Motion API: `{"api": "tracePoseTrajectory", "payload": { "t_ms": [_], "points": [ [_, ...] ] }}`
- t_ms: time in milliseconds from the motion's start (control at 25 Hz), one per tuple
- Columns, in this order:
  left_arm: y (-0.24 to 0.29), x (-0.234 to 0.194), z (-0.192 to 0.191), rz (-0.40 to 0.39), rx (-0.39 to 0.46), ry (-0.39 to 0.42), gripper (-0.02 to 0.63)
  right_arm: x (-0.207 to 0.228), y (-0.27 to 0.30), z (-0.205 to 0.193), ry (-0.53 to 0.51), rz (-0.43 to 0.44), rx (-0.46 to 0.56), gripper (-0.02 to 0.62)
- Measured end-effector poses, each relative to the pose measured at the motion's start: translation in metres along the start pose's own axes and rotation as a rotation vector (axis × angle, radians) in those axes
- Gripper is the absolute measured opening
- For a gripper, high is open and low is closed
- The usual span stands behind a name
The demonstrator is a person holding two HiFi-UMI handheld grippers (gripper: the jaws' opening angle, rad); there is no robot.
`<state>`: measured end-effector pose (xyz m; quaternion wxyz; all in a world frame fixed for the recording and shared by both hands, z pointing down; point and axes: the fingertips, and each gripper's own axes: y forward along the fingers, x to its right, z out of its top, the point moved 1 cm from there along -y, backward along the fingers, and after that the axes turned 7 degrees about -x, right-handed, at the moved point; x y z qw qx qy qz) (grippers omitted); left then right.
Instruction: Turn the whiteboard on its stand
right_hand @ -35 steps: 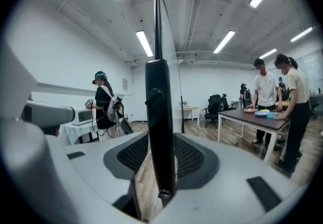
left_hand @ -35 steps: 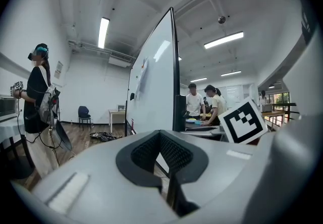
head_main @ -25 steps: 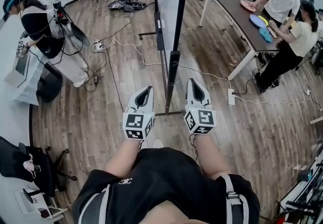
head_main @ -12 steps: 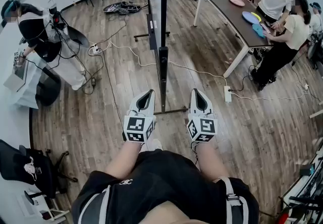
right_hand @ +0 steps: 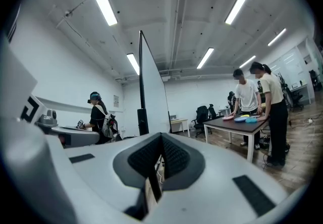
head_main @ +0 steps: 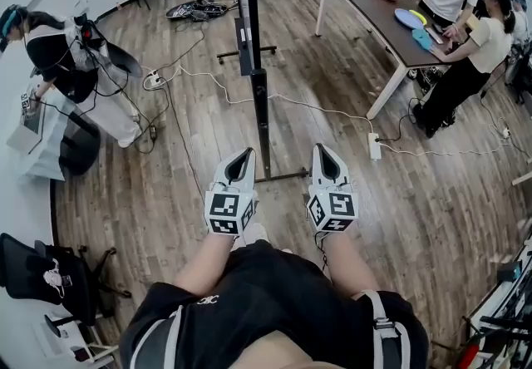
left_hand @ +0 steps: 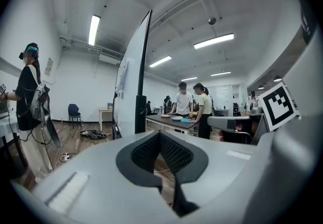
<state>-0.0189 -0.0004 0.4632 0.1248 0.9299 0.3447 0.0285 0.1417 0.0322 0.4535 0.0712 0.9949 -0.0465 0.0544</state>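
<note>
Head view looks steeply down on both claws held out side by side above the wooden floor (head_main: 166, 193), with nothing in either one. The left claw (head_main: 242, 151) has its jaws pinched together on nothing, and the left gripper view shows the ribbed pads meeting at the tip. Same deal for the right claw (head_main: 321, 148): the right gripper view shows the pads closed up tight on empty air. The whiteboard (head_main: 248, 10) is dead ahead at 12 o'clock, seen edge-on as a thin dark line running away between the two claws. It sits on its stand (head_main: 263, 122), whose foot bar lies on the floor just past the claw tips, and neither claw touches the board or the stand. A white cable (head_main: 316, 110) snakes across the floor behind the stand to a power strip (head_main: 371, 145) at about 2 o'clock. Further out at 1 o'clock there's a dark table (head_main: 366, 2) with coloured plates (head_main: 411, 20) on it and two people (head_main: 465, 18) standing at its far side. Over at 10 o'clock another person (head_main: 58, 47) with a backpack leans over a white desk.
</note>
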Motion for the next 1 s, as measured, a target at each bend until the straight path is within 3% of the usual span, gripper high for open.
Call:
{"api": "tracePoseTrajectory", "payload": {
  "t_ms": [1000],
  "points": [
    [0.007, -0.001, -0.003, -0.008, -0.01, 0.001, 0.008, -0.004, 0.008, -0.006, -0.002, 0.037, -0.015, 0.006]
  ]
}}
